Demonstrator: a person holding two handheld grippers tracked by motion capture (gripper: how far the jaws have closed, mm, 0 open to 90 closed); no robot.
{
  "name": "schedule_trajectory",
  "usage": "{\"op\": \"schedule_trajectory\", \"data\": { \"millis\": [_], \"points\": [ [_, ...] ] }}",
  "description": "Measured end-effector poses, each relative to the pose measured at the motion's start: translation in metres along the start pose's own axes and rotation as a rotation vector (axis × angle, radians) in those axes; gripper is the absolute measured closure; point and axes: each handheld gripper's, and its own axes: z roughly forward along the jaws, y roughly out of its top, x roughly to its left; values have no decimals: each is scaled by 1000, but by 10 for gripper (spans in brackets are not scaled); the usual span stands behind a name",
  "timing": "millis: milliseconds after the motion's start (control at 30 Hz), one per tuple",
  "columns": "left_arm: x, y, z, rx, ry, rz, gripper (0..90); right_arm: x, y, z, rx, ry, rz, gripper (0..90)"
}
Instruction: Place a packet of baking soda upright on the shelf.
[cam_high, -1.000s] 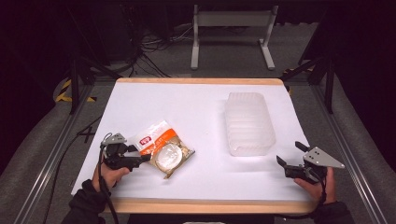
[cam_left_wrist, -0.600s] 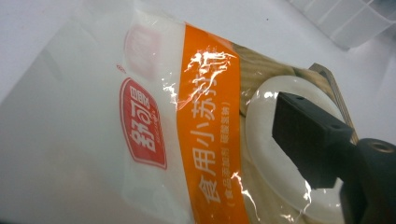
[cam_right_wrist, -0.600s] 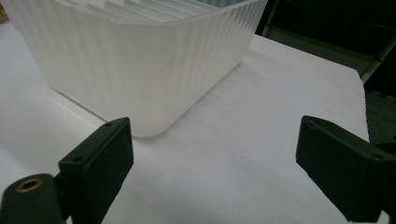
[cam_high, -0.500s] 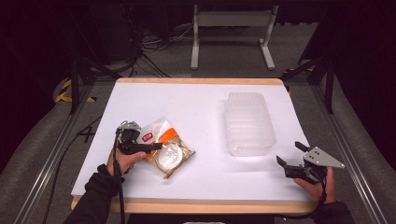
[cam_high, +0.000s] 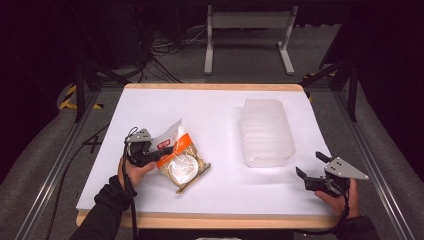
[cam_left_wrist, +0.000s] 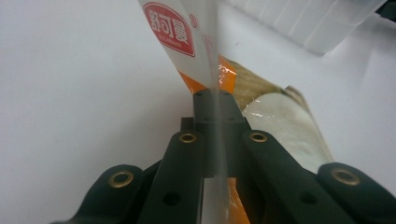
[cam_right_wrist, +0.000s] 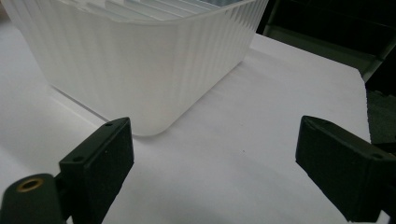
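Contact comes first in the high view: our left tool (cam_high: 159, 152) has moved from beside the snack packet (cam_high: 181, 161) onto its near edge, its jaws just closing, so we judge the grasp made and lifting next. The packet lies on the white counter (cam_high: 215, 115), left of the ribbed bin (cam_high: 266, 132). Our left gripper view shows both jaws pinching the film. Our right tool (cam_right_wrist: 212, 163) gapes empty before that bin.
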Motion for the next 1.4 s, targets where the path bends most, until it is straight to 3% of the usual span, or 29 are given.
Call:
{"op": "schedule_trajectory", "data": {
  "millis": [233,400,533,867,1100,1400],
  "points": [
    [-32,18,-7,-75,3,124,898,0,0,0,-4,0,2,119],
    [-48,27,-7,-105,-4,177,898,0,0,0,-6,0,4,119],
    [-53,32,-5,-120,-22,184,898,0,0,0,-6,0,3,121],
    [-57,48,-4,-140,-20,227,899,-1,0,-1,-10,2,8,120],
    [-52,68,-2,-205,-32,221,899,-1,0,-1,-7,1,9,120],
    [-64,108,10,-300,-77,267,899,-2,-1,-1,-16,8,13,113]
  ]
}}
